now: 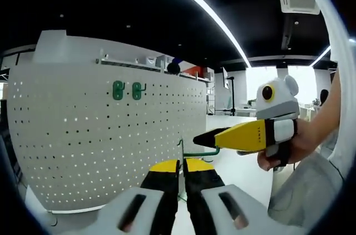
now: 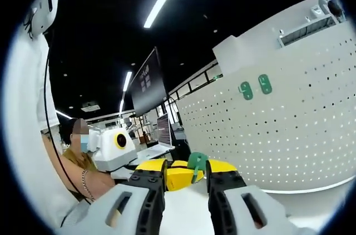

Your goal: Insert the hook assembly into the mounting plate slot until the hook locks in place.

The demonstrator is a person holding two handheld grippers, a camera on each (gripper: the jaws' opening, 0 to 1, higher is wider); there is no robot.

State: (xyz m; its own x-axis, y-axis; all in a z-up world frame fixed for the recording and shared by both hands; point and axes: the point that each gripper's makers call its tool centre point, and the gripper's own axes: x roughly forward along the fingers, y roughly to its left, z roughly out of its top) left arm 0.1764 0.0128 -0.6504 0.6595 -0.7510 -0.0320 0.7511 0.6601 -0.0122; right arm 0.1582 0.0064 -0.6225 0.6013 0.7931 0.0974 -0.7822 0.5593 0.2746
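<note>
**Between the two grippers: green hook short of the pegboard**

Between the gripper tips hung the green hook assembly [image 1: 192, 153], a thin wire piece with a rounded green plastic end [image 2: 197, 161]. Both grippers appeared to grip it: the left gripper [image 1: 182, 169] with its jaws drawn nearly together around the wire, the right gripper [image 2: 183, 175] with its jaws narrow about the green end. The wire's long axis ran roughly crosswise in the left gripper view, toward the right gripper [image 1: 208, 139], which entered there from the right. The white perforated mounting plate [image 1: 83, 135] stood ahead and left, apart from the hook; two green hooks [image 1: 127, 90] were already seated high on it. Judging by this, the hook still had to travel forward to a slot. No containers were in view.
</note>
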